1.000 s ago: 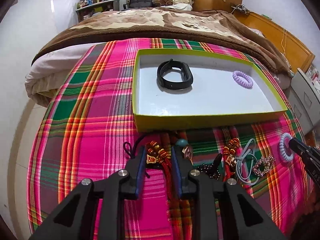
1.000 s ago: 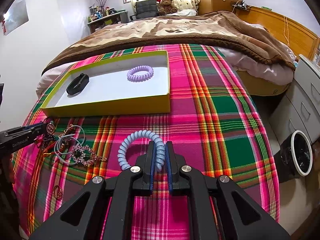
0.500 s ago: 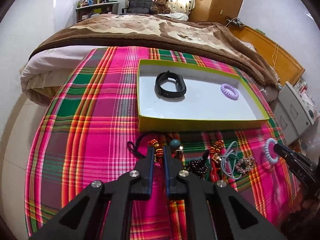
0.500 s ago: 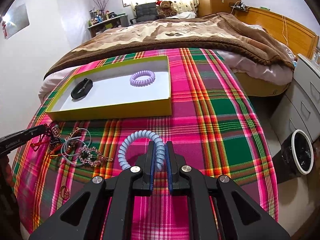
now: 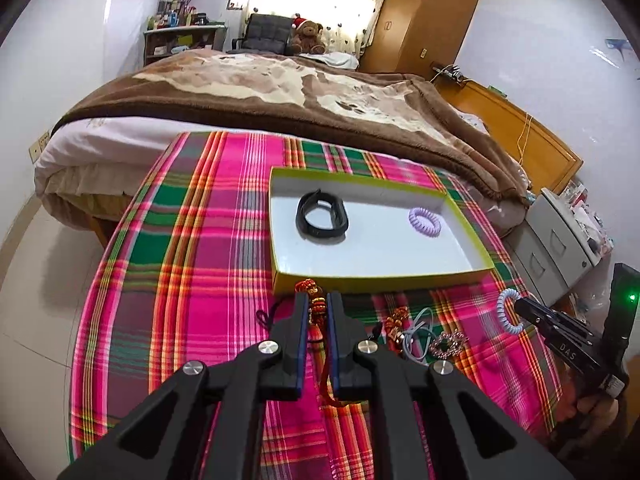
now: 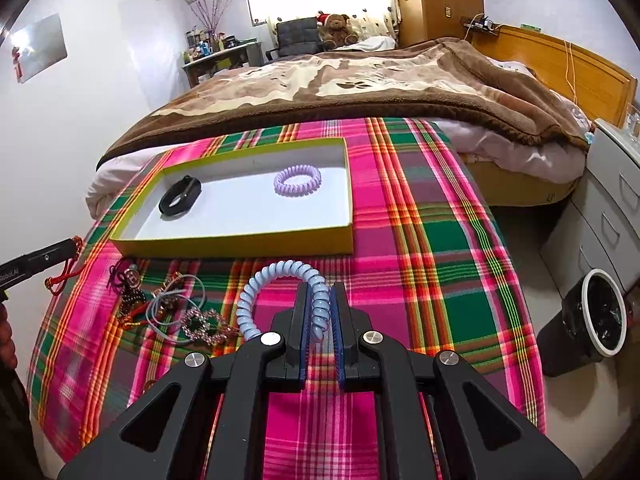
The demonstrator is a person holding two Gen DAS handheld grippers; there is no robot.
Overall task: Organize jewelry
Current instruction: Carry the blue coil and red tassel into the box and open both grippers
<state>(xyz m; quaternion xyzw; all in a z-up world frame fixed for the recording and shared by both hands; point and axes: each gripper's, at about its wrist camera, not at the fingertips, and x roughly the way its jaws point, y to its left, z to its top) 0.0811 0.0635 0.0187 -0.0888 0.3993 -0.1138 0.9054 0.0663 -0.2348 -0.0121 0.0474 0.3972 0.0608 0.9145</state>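
- while its jaws press nearly together, the left gripper (image 5: 317, 308) pinches a red beaded charm (image 5: 314, 300) above the plaid worktop (image 5: 192, 280).
- right gripper (image 6: 320, 308) jaws clamp a blue coil band (image 6: 280, 276), near the yellow box (image 6: 240, 240).

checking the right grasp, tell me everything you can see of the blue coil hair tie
The blue coil hair tie is a pale blue spiral cord, glossy like plastic, forming a loop. The right gripper is shut on one side of it; the rest arcs up and leftward, free. It appears to be lifted above the plaid cloth.
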